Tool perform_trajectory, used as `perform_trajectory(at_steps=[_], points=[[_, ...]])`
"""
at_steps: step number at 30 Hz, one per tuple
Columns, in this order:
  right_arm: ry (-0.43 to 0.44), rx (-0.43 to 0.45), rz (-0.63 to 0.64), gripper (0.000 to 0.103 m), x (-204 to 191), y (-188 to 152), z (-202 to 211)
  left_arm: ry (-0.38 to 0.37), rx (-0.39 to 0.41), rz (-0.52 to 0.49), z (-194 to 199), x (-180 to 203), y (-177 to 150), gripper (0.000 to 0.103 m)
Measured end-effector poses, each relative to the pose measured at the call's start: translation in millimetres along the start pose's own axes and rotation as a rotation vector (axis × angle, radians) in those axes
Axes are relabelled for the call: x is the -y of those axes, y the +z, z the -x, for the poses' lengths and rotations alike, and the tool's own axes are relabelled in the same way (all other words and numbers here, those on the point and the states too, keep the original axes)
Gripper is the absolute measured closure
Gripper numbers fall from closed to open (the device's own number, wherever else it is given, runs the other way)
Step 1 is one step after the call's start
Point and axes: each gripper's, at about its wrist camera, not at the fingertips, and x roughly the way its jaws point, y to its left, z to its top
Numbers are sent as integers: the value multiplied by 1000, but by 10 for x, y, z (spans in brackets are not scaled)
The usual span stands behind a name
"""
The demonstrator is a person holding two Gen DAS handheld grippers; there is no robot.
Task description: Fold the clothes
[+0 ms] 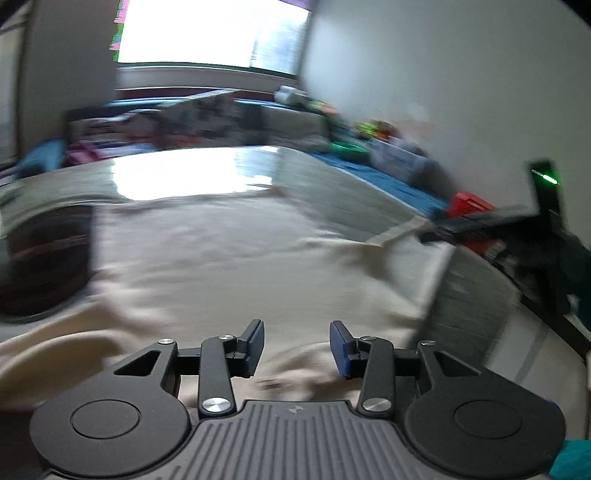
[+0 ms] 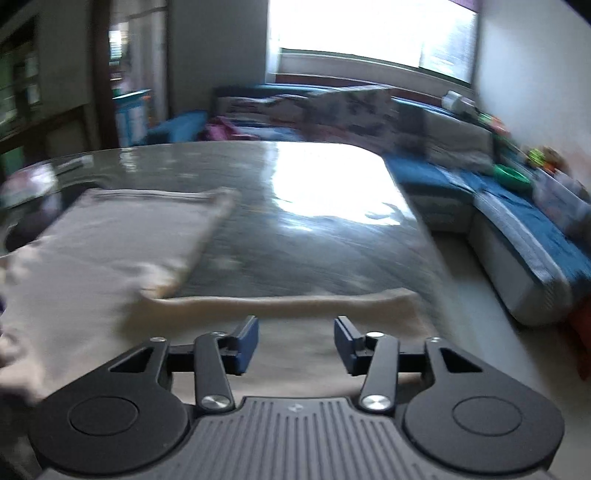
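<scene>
A cream garment [image 1: 236,266] lies spread over a glossy grey table [image 1: 332,173]. In the left wrist view my left gripper [image 1: 297,347] hovers just above the garment's near part, its blue pads [image 1: 255,347] apart with only cloth beneath the gap. My right gripper [image 1: 436,230] shows blurred at the garment's far right edge. In the right wrist view the garment [image 2: 122,236] lies in a doubled panel on the left, with a strip running across the front. There the right gripper [image 2: 297,343] stands open over that strip, gripping nothing. Both views are motion-blurred.
A dark round object [image 1: 44,258] sits on the table's left side. Beyond the table stands a sofa with a blue cover [image 2: 524,221] and scattered clutter, under a bright window [image 2: 369,33]. A red item [image 1: 469,203] lies past the table's right edge.
</scene>
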Motion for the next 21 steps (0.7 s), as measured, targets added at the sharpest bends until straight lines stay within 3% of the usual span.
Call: perform_trajectory(at_steps=[7, 13, 17, 21], points=[[209, 23, 160, 48, -744, 153, 34, 390, 52, 165, 464, -734, -106, 56], [300, -7, 254, 47, -1155, 139, -19, 696, 75, 305, 738, -1300, -254, 51], [322, -34, 268, 47, -1277, 107, -90, 795, 55, 387, 800, -1569, -335, 51], [333, -53, 280, 47, -1317, 43, -118, 796, 29, 406, 785, -1669, -405, 53]])
